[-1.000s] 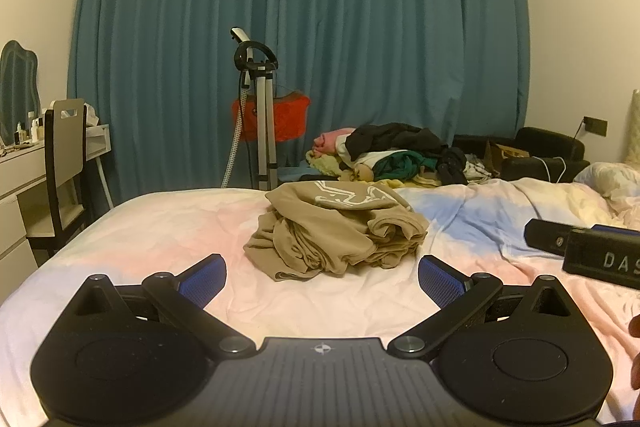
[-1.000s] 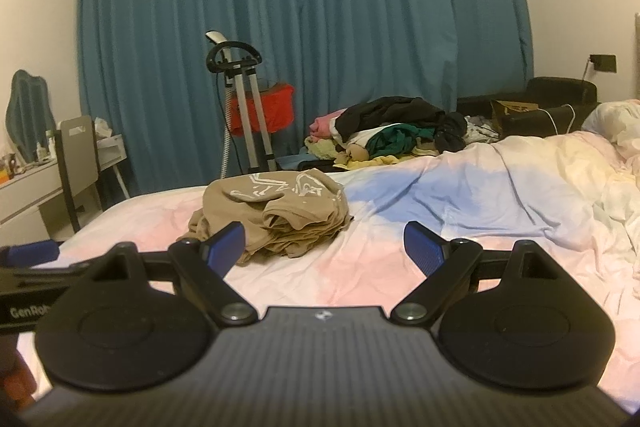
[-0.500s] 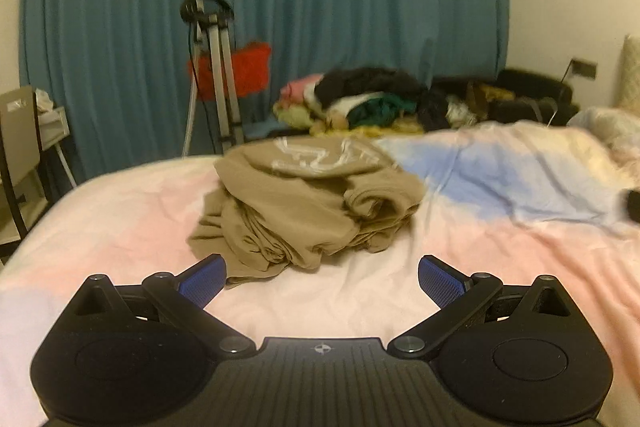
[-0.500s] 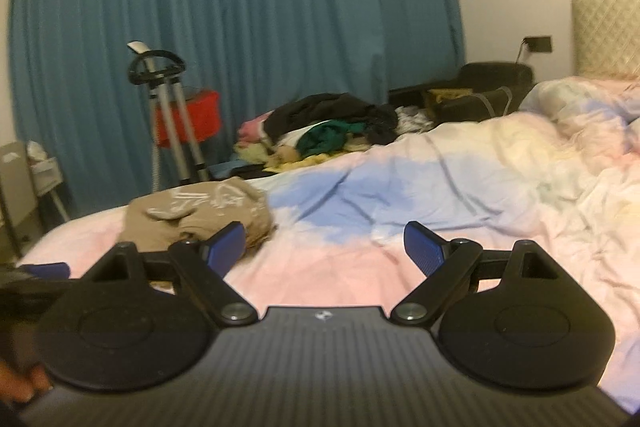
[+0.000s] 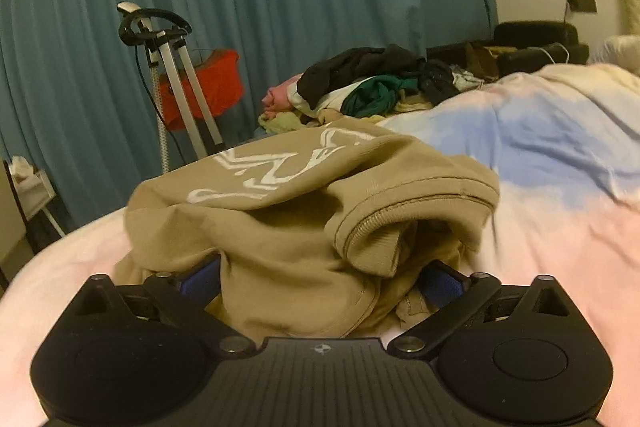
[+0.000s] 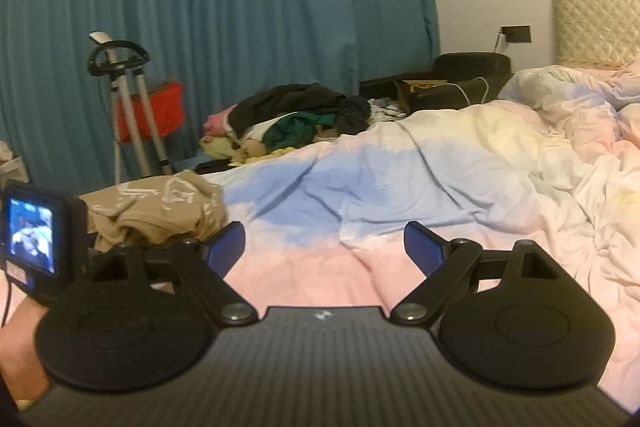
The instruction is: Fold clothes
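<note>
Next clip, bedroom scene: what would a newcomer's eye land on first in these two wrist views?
First, the crumpled tan sweatshirt with its white print, heaped on the pastel bedspread and bulging between the fingers of the left gripper, whose jaws are closing around it. Behind it, the teal curtain fills the wall, with a pile of mixed clothes at its foot. The right gripper hangs open over bare bedspread.

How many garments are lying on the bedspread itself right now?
1: the crumpled tan sweatshirt on the pink part of the bedspread, with the closing left hand-held gripper around its near edge. The clothes pile lies beyond the bed; more may be hidden.
</note>
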Demonstrator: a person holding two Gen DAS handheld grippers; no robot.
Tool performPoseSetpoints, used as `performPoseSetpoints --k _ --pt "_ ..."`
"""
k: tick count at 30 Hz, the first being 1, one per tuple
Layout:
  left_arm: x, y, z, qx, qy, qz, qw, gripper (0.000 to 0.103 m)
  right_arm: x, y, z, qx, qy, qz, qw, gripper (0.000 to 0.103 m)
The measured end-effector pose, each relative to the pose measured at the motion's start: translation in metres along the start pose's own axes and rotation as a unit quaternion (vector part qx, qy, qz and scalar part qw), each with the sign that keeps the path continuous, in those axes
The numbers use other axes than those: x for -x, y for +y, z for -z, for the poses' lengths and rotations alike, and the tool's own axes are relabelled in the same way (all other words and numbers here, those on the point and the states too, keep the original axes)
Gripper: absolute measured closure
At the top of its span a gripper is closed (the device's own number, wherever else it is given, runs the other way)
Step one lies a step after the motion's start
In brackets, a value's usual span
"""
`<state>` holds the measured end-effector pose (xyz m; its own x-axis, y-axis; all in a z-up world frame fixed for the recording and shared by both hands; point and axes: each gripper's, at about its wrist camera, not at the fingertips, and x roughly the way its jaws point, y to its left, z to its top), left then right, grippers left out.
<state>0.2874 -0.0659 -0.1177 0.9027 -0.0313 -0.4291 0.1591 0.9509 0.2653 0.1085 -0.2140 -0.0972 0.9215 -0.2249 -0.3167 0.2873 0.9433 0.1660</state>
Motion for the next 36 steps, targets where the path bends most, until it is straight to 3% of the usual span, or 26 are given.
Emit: performPoseSetpoints --k 2,4,7,11,18,25,30,36 --pt "-0.007 0.000 -0.004 0.016 -0.001 0.006 0.9999 0.033 -0.007 -0.001 0.003 0.003 0.002 0.005 1.000 0.015" --pt "0.004 0.007 -0.009 0.039 -0.002 0.010 0.9992 0.070 -0.014 -0.001 0.006 0.004 0.007 0.005 1.000 0.015" --pt "0.026 0.021 -0.017 0.077 -0.007 0.011 0.9969 0.083 -0.018 0.000 0.008 0.006 0.012 0.003 1.000 0.015" --pt "0.077 0.046 -0.022 0.112 -0.041 0.003 0.9929 0.084 -0.012 0.000 0.007 0.009 0.000 0.001 1.000 0.015" --pt "0.191 0.096 -0.017 0.150 -0.095 0.038 0.9835 0.085 0.009 0.003 0.005 0.031 -0.026 0.006 0.999 0.015" --pt "0.281 0.163 0.005 0.232 -0.129 0.071 0.9614 0.085 0.053 0.015 -0.004 0.058 -0.047 0.003 0.997 0.015" --pt "0.279 0.200 0.024 0.265 -0.106 0.083 0.9549 0.085 0.079 0.035 0.000 0.058 -0.025 -0.049 0.997 0.015" --pt "0.247 0.228 0.040 0.276 -0.057 0.092 0.9551 0.085 0.074 0.079 0.018 0.087 0.011 -0.179 0.980 0.015"
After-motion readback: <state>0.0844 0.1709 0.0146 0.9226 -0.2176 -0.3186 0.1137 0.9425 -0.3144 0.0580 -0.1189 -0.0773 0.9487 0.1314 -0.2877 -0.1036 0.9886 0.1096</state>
